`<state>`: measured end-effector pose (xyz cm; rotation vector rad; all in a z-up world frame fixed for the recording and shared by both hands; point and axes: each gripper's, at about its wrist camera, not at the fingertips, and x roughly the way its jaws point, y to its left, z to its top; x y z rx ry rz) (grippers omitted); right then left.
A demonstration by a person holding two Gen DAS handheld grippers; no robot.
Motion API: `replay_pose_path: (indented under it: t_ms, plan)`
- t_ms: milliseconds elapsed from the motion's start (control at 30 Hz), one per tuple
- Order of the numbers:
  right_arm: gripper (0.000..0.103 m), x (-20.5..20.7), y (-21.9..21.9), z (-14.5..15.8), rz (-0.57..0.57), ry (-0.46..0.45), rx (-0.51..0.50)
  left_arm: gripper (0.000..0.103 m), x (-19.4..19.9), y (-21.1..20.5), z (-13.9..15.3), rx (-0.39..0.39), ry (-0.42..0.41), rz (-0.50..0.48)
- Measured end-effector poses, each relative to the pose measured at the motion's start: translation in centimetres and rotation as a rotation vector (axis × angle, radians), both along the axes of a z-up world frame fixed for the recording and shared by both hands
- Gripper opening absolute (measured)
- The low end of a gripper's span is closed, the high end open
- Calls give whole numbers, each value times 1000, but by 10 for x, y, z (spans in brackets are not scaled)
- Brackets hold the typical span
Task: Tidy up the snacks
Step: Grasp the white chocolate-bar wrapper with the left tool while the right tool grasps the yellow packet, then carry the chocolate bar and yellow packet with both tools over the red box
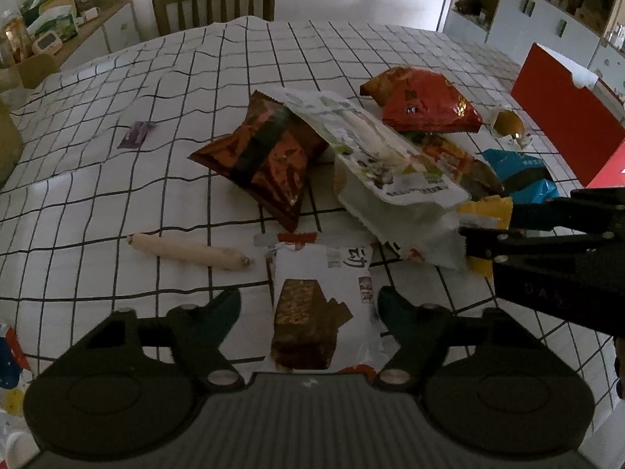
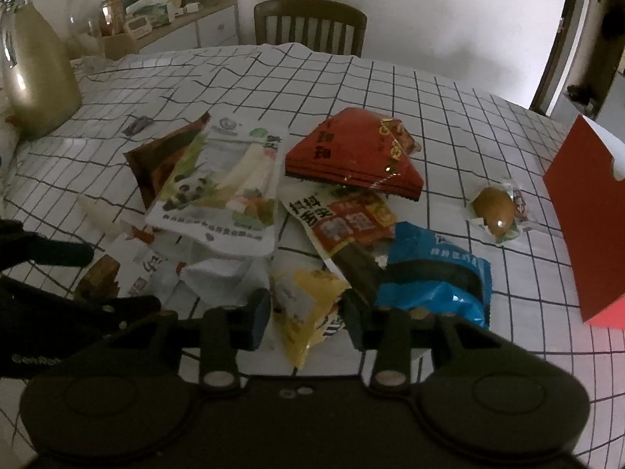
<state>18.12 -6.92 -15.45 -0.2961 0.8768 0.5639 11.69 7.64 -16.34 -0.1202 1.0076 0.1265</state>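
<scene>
- Little looks done yet: the snacks lie in a loose, overlapping heap at mid-frame on the desk (image 1: 117, 179), none sorted or set apart as far as the views show.
- The red box (image 2: 586, 234) stands at the right edge, open side up; I judge it the likely container, though nothing is visible inside it.
- Left tool (image 1: 308, 312), bottom centre of its view, stands fairly wide open, straddling the white pack (image 1: 324, 312); the fingers sit beside its edges, not visibly pressing.
- Right tool (image 2: 306, 312), bottom centre of its view, is partly closed around the yellow pack (image 2: 308, 312); the pads appear to touch its sides, so I judge it gripped.
- Still loose: brown bag (image 1: 265, 156), panda pack (image 2: 222, 191), red bag (image 2: 351, 156), blue pack (image 2: 433, 273), sausage (image 1: 187, 250), and a wrapped egg (image 2: 494, 211) lying apart towards the right.
- The desk wears a white cloth with a black grid, rumpled in places.
- Beyond it stands a wooden chair (image 2: 310, 23) at upper centre, and a cluttered sideboard (image 2: 175, 23) at upper left; a pale jug (image 2: 35, 78) sits at the left edge. The room is dim.
</scene>
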Motion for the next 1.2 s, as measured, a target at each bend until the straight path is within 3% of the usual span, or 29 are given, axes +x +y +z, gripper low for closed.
replay_pose_path:
  t_ms: [100,467,900,1200]
  plan:
    - [40,1,0,-3,-10,-2,-11,74,1,1,-2,-9,7,6]
    - [30,-3,-2,-2,-29,2,13,50,1,0,-1,-43,19,53]
    - [26,-25,-9,19,-47,-5,65,46,-14,-1,6,-60,39,93]
    - [26,-44,-33,41,-59,5,111,46,-35,-7,31,-78,7,106]
